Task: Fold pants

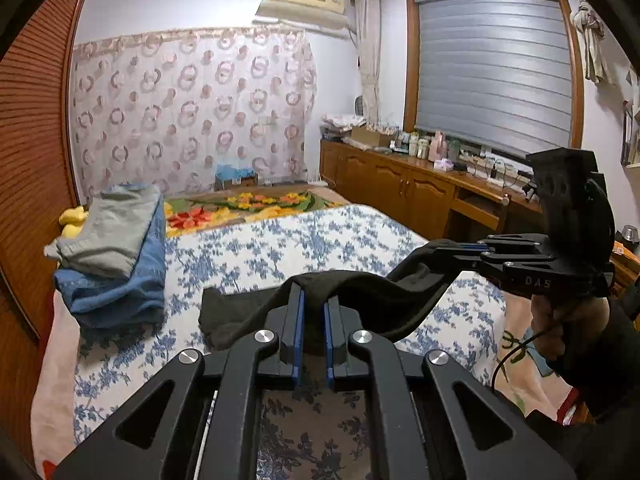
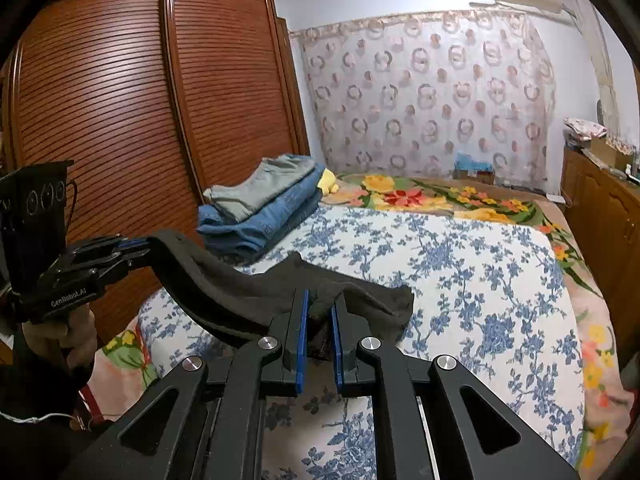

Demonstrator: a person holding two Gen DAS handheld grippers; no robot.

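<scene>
Black pants (image 1: 360, 300) hang stretched in the air between my two grippers, above a bed with a blue-flowered sheet (image 1: 280, 248). My left gripper (image 1: 314, 300) is shut on one end of the pants' edge. My right gripper (image 2: 320, 308) is shut on the other end. In the left wrist view the right gripper (image 1: 460, 254) shows at the right, pinching the cloth. In the right wrist view the left gripper (image 2: 136, 246) shows at the left, pinching the pants (image 2: 224, 292). The lower part of the pants is hidden below the fingers.
A pile of folded grey and blue pants (image 1: 116, 256) lies at the bed's left side by a brown slatted wardrobe (image 2: 120, 100). A flowered blanket (image 1: 240, 208) covers the far end of the bed. Wooden cabinets (image 1: 400, 188) with clutter stand along the right under a window.
</scene>
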